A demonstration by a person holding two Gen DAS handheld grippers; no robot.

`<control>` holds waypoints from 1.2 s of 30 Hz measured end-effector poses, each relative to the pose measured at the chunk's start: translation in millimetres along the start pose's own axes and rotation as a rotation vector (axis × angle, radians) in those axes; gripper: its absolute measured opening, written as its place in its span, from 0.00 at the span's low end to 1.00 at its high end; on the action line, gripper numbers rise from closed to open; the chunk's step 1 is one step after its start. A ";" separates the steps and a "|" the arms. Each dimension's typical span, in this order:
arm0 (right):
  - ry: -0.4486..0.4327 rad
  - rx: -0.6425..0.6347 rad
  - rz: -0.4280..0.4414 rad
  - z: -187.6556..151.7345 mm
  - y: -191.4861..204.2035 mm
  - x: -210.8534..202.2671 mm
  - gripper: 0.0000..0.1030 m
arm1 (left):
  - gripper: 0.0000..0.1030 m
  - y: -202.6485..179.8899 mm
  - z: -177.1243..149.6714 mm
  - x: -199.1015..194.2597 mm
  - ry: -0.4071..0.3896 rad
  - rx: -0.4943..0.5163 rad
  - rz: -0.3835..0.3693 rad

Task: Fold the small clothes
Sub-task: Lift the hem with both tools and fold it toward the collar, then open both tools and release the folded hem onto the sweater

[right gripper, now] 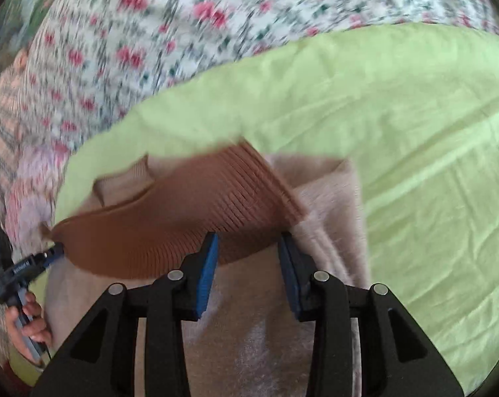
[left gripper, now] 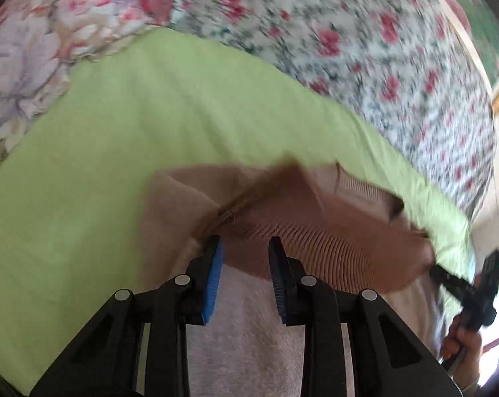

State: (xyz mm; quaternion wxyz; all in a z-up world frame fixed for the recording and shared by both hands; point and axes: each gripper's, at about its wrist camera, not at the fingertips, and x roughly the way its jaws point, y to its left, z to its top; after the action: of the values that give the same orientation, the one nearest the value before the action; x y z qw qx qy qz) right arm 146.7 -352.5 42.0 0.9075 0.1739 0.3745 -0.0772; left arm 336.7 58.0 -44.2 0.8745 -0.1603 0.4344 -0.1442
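Just ahead of both pairs of fingers, a small pinkish-beige knit garment lies on a lime-green sheet spread over a bed, with its ribbed brown band flopped across the body of the cloth. The left gripper has its fingers parted a moderate way, tips at the near edge of the ribbed band with nothing pinched between them. The right gripper stands likewise, fingers apart and empty, tips just over the same band's near edge; the motion blur makes it hard to say whether any pad touches the knit.

The fold in hand looks freshly laid or let go. To do it well, I judge each pair of fingers should take one end of an edge, at matching points, so the layer travels flat and lands square, corners over corners.

Beyond the fingertips the green sheet offers wide open room. Its far edge borders a rose-patterned bedcover, and a crumpled floral fabric lies past the left fingers' outer side. The garment sits well inside the sheet's edges.
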 end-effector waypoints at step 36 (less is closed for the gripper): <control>0.050 0.051 0.180 -165.1 42.1 -94.8 0.49 | 0.54 11.7 -202.3 -100.7 0.000 -0.329 -0.190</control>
State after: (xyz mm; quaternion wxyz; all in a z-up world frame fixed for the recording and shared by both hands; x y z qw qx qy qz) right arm -16.8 -250.8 11.0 0.8963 0.2320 0.3779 -0.0003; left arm 116.4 76.7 -92.6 0.8189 -0.3416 0.4351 -0.1529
